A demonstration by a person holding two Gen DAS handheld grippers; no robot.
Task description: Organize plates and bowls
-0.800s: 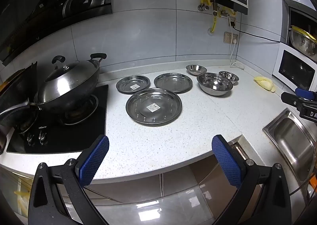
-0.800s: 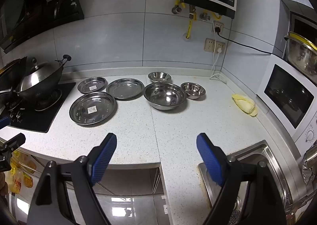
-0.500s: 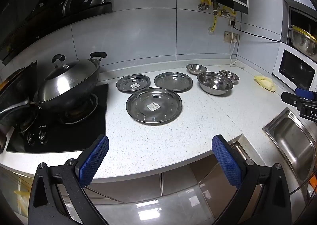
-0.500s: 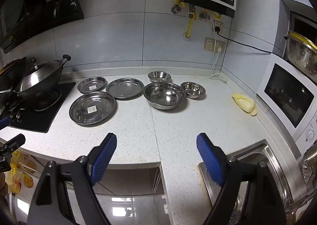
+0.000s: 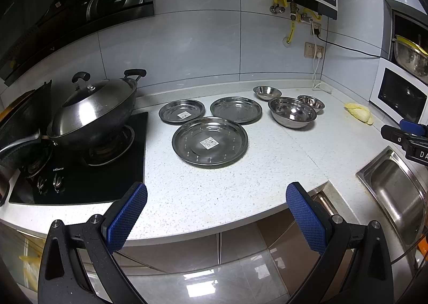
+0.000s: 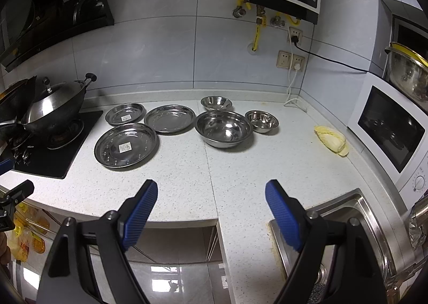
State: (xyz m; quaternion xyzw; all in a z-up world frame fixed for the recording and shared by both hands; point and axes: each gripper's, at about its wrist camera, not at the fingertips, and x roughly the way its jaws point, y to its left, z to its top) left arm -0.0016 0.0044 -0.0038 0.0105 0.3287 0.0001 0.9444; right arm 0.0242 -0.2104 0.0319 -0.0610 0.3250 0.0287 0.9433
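Since all three plates and three bowls lie separately on the countertop (image 5: 203, 197), no stacking is judged done. The left gripper (image 5: 216, 213) and right gripper (image 6: 211, 213) are spread wide and empty, short of the counter edge. At mid-frame the large plate (image 5: 210, 142) is seen just below two smaller plates (image 5: 182, 111) (image 5: 236, 109); the large bowl (image 6: 224, 128) and two small bowls (image 6: 216, 102) (image 6: 262, 120) sit right of them. Only the right view shows the microwave (image 6: 385, 127) door in full.
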